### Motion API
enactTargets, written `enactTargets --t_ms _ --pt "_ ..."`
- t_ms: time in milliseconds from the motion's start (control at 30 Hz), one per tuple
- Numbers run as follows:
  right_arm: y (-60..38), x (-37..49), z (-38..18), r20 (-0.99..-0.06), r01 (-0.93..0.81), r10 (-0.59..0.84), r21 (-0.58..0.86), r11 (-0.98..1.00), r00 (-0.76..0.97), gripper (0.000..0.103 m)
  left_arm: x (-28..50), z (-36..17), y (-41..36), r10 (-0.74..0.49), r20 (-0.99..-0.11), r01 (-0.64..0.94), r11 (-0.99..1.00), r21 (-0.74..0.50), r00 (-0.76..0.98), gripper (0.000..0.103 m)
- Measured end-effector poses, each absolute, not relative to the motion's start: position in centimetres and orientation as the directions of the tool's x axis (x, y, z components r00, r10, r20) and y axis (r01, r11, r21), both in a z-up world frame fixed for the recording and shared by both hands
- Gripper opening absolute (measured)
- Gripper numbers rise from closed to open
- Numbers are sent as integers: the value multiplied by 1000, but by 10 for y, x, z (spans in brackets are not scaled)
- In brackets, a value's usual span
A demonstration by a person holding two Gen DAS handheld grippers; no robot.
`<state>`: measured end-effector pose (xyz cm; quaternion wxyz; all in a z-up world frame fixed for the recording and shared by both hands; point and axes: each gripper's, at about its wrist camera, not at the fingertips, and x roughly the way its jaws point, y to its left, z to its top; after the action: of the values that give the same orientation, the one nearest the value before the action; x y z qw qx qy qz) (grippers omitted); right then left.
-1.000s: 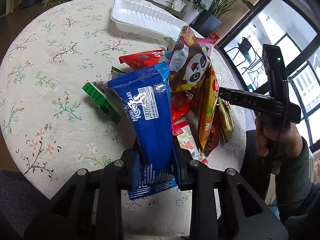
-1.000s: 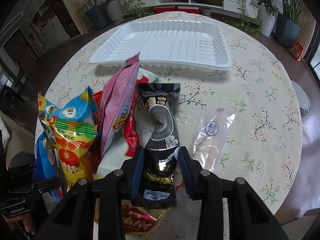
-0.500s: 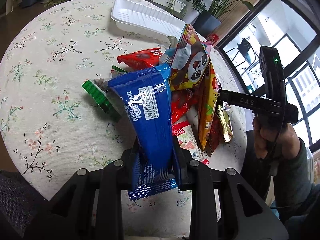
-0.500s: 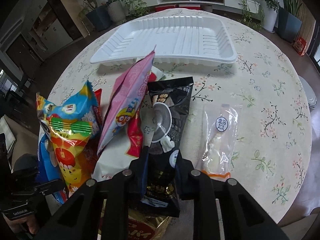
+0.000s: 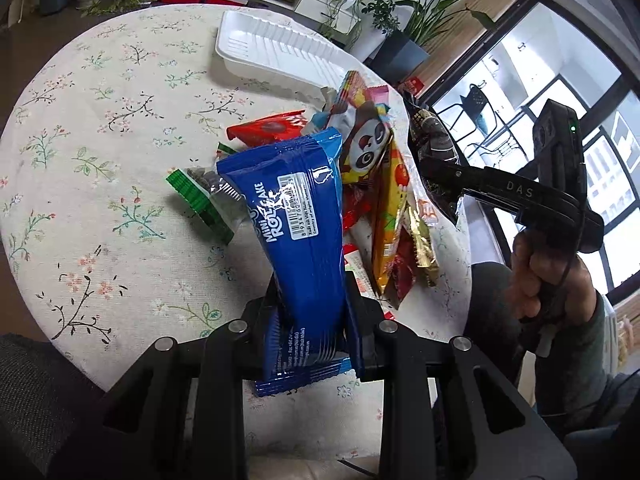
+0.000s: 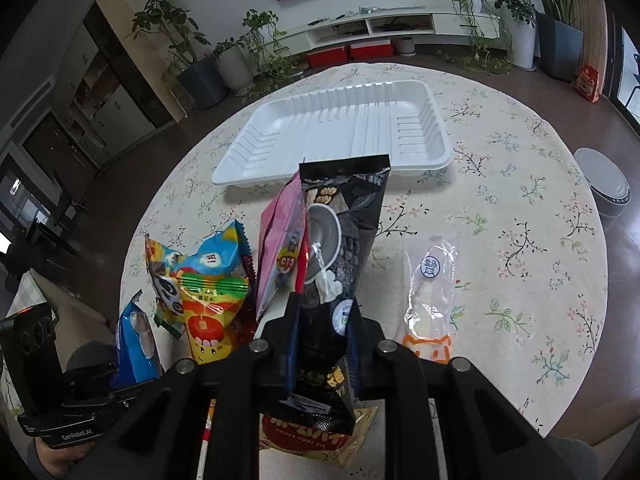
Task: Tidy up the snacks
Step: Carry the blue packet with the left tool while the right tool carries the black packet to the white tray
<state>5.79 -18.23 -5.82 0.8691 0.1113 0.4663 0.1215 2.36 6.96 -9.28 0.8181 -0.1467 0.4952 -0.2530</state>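
Observation:
My left gripper [image 5: 312,300] is shut on a blue Mini Roll Cake pack [image 5: 296,216] and holds it above the round floral table [image 5: 92,128]. My right gripper [image 6: 324,312] is shut on a black snack pack [image 6: 340,232], lifted off the table; it also shows in the left wrist view [image 5: 436,152]. A white empty tray [image 6: 340,124] lies at the far side. A pile of snacks lies near me: a panda bag [image 6: 200,280], a pink bag [image 6: 280,236], a red pack [image 5: 268,130], a green-ended pack [image 5: 200,200].
A clear bag with white sticks [image 6: 430,288] lies to the right of the pile. A gold-red pack [image 6: 320,436] lies under my right gripper. Potted plants [image 6: 224,68] and a low shelf [image 6: 400,28] stand beyond the table. A round floor robot [image 6: 604,188] sits at right.
My right gripper closed on the black pack and lifted it up off the table, tilting the view upward. The left gripper holds the blue pack nearly still.

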Motion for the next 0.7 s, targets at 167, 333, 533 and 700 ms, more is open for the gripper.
enactTargets --t_ms 167,333,533,700 --pt "-191 54 -55 -761 -76 328 346 935 560 21 21 -82 79 -590 -708 272 807 -523 387 25" --pt "-197 50 -52 -737 -82 382 409 909 558 21 24 -67 93 -651 -652 286 758 -587 388 25" --pt "-211 52 -51 -723 -67 395 437 897 567 21 34 -48 111 -666 -625 302 744 -596 408 25" --pt "-238 57 -47 -716 -27 370 441 897 591 21 59 -31 132 -639 -637 316 768 -557 431 25"
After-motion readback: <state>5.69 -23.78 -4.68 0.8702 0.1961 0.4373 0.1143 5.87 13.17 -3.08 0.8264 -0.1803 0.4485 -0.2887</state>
